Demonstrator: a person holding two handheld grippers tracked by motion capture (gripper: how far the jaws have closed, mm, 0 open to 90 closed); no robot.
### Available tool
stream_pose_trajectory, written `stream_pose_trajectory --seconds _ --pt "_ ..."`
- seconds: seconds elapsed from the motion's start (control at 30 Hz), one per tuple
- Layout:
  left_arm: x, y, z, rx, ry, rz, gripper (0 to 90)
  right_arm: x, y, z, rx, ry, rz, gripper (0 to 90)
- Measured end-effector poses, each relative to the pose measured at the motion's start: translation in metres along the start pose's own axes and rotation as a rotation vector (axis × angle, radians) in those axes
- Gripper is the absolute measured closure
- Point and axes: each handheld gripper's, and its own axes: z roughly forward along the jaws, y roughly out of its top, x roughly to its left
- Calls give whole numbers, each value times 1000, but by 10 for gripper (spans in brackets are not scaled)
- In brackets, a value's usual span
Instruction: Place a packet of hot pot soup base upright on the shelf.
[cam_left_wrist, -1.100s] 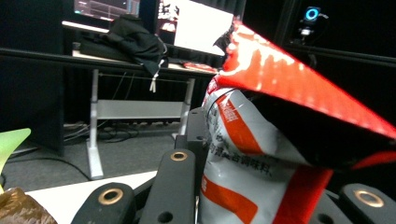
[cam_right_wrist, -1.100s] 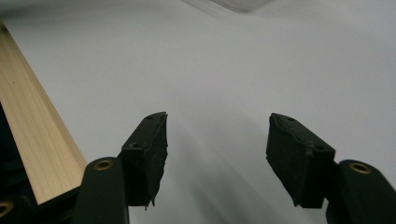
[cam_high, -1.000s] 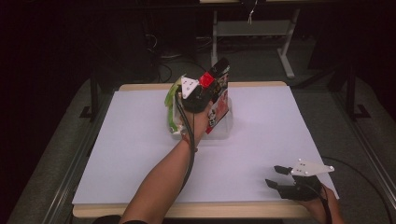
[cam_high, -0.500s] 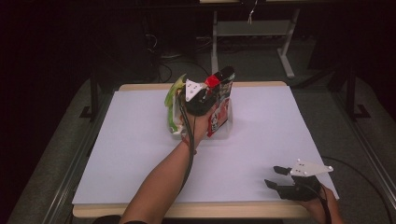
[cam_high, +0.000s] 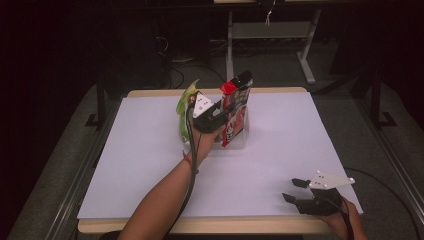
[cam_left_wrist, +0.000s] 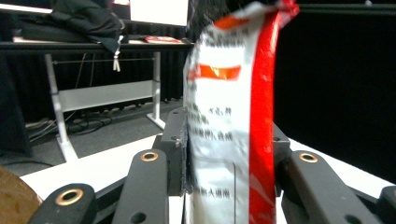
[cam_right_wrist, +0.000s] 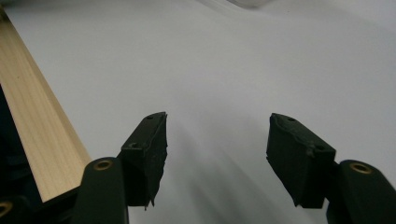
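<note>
Your left gripper (cam_high: 227, 107) had its jaws opening over the last moment, with the red-and-white snack packet (cam_high: 236, 112) between them. In the left gripper view the packet (cam_left_wrist: 233, 126) stood upright between the pads, one pad at its printed face, yet whether they pressed on it or had just let go could not be told. Against the earlier high views, the hand had come down a little and the packet had sunk lower into the clear container (cam_high: 240, 142) near the middle of the surface's far edge, beside a green packet (cam_high: 186, 107) already standing there. To my eye that meant the placing was nearly done and a release was under way. Your right gripper (cam_high: 295, 190) rested near the near right corner of the surface (cam_high: 125, 165), jaws spread with nothing between them, well apart from the container. Nothing stood between the two; only the green packet crowded the container's left side, so a careless withdrawal could tip either packet.
</note>
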Motion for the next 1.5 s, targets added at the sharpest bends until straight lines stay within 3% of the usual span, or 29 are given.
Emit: stream_pose_trajectory --seconds 0.17,0.4,0.5,0.63,0.73,0.9,1.1,1.2,1.3,1.5 --pt "-1 -5 -9 20 -37 7 585 1 0 0 3 3 2 374" --pt "5 -18 -21 89 -95 6 548 1 0 1 8 9 -2 374" --pt "6 -24 -27 142 -119 29 548 1 0 2 10 11 0 374" --pt "6 -33 -32 239 -142 108 555 3 0 3 17 18 -6 373" --pt "6 -38 -33 295 -148 140 552 3 1 4 21 20 -6 373" --pt "4 -40 -32 312 -132 189 559 4 1 5 29 25 -13 373" --pt "3 -46 -28 290 -111 198 571 4 0 6 29 26 -13 374" --pt "3 -51 -24 319 -102 219 595 5 0 6 31 27 -14 373" --pt "-1 -53 -23 315 -83 234 596 5 1 6 31 27 -14 374" --pt "-1 -52 -23 337 -85 256 597 4 0 6 33 24 -14 373"
